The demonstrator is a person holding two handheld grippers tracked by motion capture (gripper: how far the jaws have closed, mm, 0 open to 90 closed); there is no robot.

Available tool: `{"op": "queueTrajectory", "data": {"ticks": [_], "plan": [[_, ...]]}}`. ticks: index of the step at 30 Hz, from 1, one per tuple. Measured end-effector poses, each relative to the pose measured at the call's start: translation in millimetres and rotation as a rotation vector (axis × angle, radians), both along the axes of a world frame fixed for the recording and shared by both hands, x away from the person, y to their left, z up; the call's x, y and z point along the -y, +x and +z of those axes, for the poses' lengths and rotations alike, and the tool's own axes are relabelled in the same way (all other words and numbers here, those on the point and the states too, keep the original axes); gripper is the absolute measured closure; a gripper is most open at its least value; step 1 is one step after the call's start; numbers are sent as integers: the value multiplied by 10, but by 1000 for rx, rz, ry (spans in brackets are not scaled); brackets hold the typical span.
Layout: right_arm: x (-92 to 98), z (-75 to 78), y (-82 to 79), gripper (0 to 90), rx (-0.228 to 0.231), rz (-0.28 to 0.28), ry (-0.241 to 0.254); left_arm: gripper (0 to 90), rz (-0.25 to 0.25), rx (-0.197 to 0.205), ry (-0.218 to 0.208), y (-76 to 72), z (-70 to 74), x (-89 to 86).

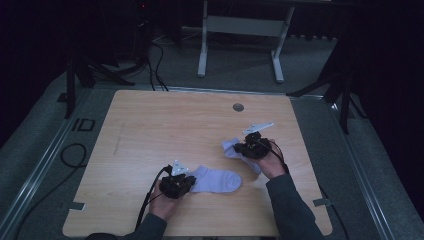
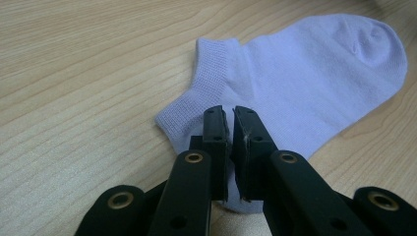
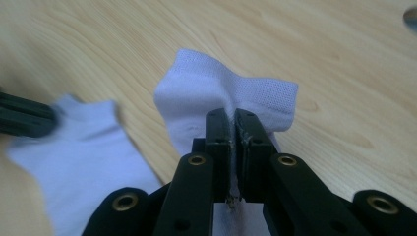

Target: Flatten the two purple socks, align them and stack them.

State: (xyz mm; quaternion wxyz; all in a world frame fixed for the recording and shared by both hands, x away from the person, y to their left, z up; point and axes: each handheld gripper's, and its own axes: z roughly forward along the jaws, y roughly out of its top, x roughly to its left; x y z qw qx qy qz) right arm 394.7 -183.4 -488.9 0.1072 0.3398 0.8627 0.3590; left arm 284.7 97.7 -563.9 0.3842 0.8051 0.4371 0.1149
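Two pale lilac ankle socks are on the wooden table [image 1: 175, 125]. One sock [image 1: 217, 180] [image 2: 314, 83] lies flat near the front, toe pointing right. My left gripper [image 1: 189, 181] [image 2: 231, 118] is at its heel end, jaws shut on the fabric edge near the cuff. The other sock [image 1: 231, 148] [image 3: 206, 93] is bunched up to the right, its cuff folded over. My right gripper [image 1: 239, 148] [image 3: 232, 120] is shut on it, fabric pinched between the pads and raised off the table. The right gripper view also shows the flat sock [image 3: 93, 152] blurred at left.
A round grey grommet [image 1: 238, 107] sits in the tabletop at the back centre. Behind the table stands a white desk frame [image 1: 240, 25] on the grey floor. Black cables [image 1: 75, 155] lie left of the table. Bare wood spreads across the left and back.
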Motion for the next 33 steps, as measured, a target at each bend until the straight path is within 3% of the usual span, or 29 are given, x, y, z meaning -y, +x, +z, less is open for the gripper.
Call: {"op": "queueTrajectory", "data": {"ticks": [5,14,20,30,33], "plan": [[47,174,-146,853,31,27,81,839,5,-2,-2,-6,1,6],[38,344,-359,853,89,64,113,839,15,6,1,-25,4,17],[39,384,-446,853,104,83,120,893,20,34,-10,-62,56,8],[-101,328,-523,852,98,129,115,897,23,1,9,-61,20,17],[-163,277,-546,852,102,140,85,897,24,-5,5,-55,12,14]]}}
